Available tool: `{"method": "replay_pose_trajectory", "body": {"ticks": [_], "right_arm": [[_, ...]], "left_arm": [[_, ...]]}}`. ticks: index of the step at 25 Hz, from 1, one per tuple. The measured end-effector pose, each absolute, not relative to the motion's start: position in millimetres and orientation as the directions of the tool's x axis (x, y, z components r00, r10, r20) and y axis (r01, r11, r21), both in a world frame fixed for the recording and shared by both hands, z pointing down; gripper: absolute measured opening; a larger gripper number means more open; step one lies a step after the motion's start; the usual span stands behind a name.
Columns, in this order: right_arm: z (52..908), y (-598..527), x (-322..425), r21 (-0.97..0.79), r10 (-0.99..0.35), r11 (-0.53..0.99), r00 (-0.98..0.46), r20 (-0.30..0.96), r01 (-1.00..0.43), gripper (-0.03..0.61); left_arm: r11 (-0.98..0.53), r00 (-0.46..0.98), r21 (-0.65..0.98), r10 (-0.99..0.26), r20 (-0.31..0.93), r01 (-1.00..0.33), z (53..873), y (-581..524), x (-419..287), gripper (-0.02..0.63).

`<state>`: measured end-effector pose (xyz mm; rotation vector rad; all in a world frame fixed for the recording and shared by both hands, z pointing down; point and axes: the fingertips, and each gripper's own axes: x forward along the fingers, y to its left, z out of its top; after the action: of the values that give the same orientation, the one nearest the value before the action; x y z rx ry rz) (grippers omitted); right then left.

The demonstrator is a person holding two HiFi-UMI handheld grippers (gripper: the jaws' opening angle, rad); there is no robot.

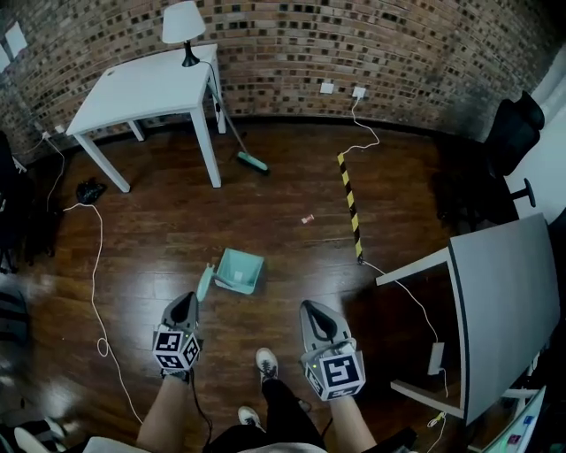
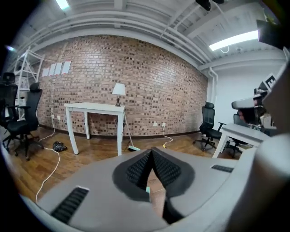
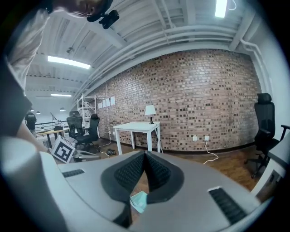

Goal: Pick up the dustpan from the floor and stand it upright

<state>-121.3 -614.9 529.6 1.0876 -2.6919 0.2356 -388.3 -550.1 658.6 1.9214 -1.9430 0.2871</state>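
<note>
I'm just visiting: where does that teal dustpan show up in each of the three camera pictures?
Head view: the dustpan lies on the floor, just below centre.
Left gripper view: only a teal sliver, apparently the dustpan, low in the gap between the fingers.
Right gripper view: a teal corner, low under the fingers.
Shared landmark: the white table with the lamp.

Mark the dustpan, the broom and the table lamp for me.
dustpan [image 1: 240,269], head view, on the middle of its teal pan.
broom [image 1: 252,162], head view, on its teal brush head.
table lamp [image 1: 183,21], head view, on the white shade.
</note>
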Motion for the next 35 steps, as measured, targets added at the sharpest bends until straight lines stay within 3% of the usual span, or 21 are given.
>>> {"method": "replay_pose_trajectory", "body": {"ticks": [8,15,25,35], "right_arm": [[467.0,-540.3,-115.5,0.009,-0.686,0.718,-0.705,0.181,-0.696,-0.018],[411.2,-440.2,-113.9,-0.003,-0.710,0.700,-0.697,0.101,-0.714,-0.018],[345.3,-322.7,-131.1,0.070,-0.673,0.737,-0.739,-0.009,-0.672,-0.018],[313.5,-301.4,-98.9,0.082,-0.673,0.731,-0.736,-0.073,-0.677,-0.018]], "left_arm": [[-0.113,0.085,-0.075,-0.948,0.305,-0.991,567.2,-464.4,-357.0,0.005],[-0.050,0.039,-0.064,-0.986,0.164,-0.997,478.7,-361.6,-360.0,0.003],[-0.090,0.080,-0.081,-0.990,0.120,-0.993,440.8,-255.6,-348.7,0.003],[-0.008,0.007,-0.076,-1.000,0.012,-0.997,376.1,-221.2,-321.5,0.002]]}}
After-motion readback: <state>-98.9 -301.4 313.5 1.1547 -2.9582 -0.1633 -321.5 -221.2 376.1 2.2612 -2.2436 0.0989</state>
